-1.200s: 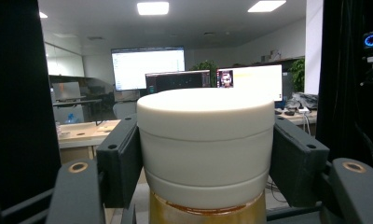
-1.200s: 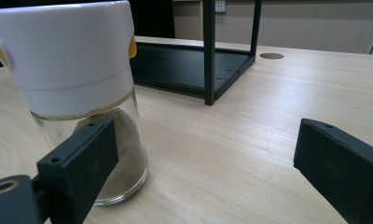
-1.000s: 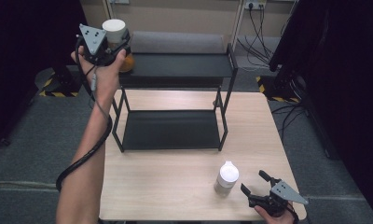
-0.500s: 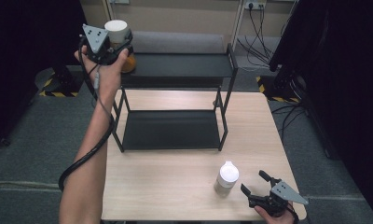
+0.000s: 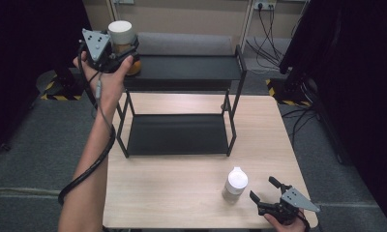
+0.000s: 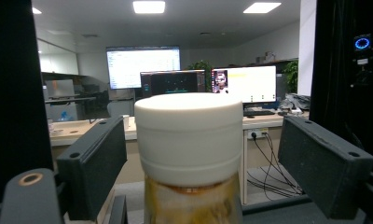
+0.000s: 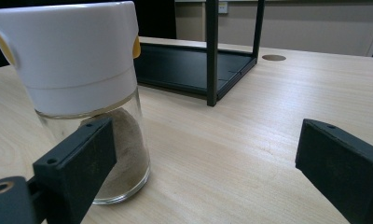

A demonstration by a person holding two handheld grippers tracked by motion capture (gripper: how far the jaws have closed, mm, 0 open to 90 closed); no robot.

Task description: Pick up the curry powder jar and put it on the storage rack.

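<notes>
A jar with a white lid and amber contents [image 5: 121, 34] stands at the left end of the black rack's top shelf [image 5: 191, 67]. My left gripper [image 5: 128, 53] reaches around it. Its jaws have just been opening, and in the left gripper view the jar [image 6: 189, 140] stands between the pads with a gap on each side. A glass shaker with a white cap and brown powder [image 5: 235, 183] stands on the table near the front right. My right gripper [image 5: 262, 187] lies open just right of it; the shaker [image 7: 82, 93] is beside the left jaw, apart from it.
The rack's lower shelf [image 5: 177, 133] rests on the wooden table [image 5: 182, 193] and is bare. Its black posts [image 5: 232, 104] rise between the two shelves. Grey floor surrounds the table, with cables at the back right.
The left hand has barely shifted and the jar stays at the same spot on the top shelf. The right gripper and the shaker have not moved.
</notes>
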